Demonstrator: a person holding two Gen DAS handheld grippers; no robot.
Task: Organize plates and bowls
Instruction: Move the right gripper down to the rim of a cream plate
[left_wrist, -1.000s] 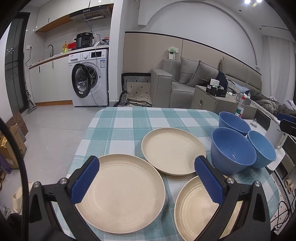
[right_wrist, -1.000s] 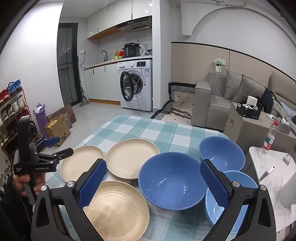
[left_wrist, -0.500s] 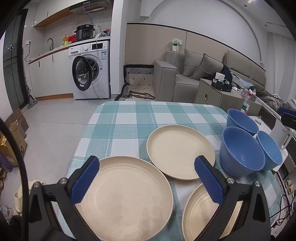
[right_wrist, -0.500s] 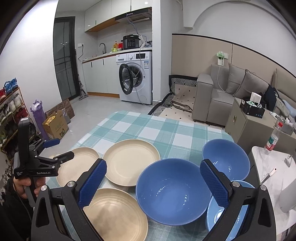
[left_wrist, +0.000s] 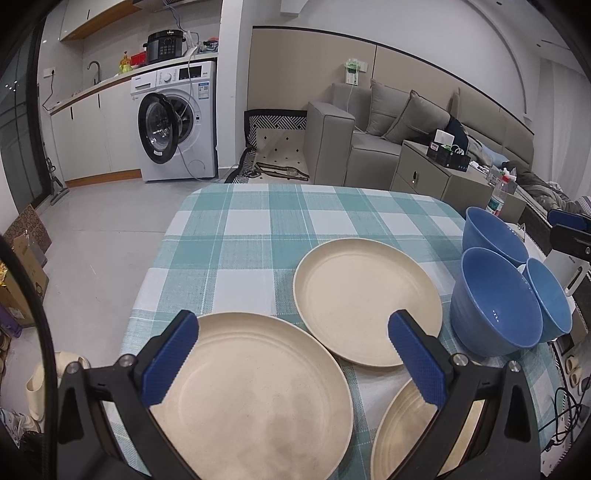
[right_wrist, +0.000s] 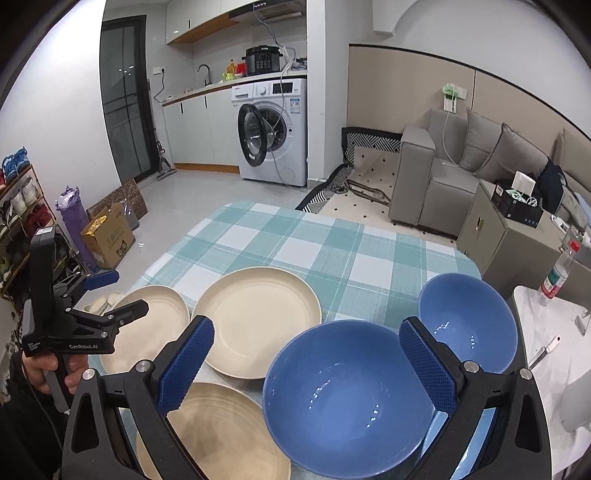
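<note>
Plates (left_wrist: 251, 391) and bowls (right_wrist: 347, 398) all lie separate on the checked tablecloth (left_wrist: 258, 229), nothing stacked yet. Left gripper (left_wrist: 295, 362) and right gripper (right_wrist: 306, 365) hover above, jaws apart, empty.

Even, cool overhead light, fairly bright. Small glare specks inside glossy blue round bowl (right_wrist: 347, 398). Soft shadows under pale beige round plates (left_wrist: 367, 301). Strong fisheye bend, dark vignette at corners; focus sharp.
</note>
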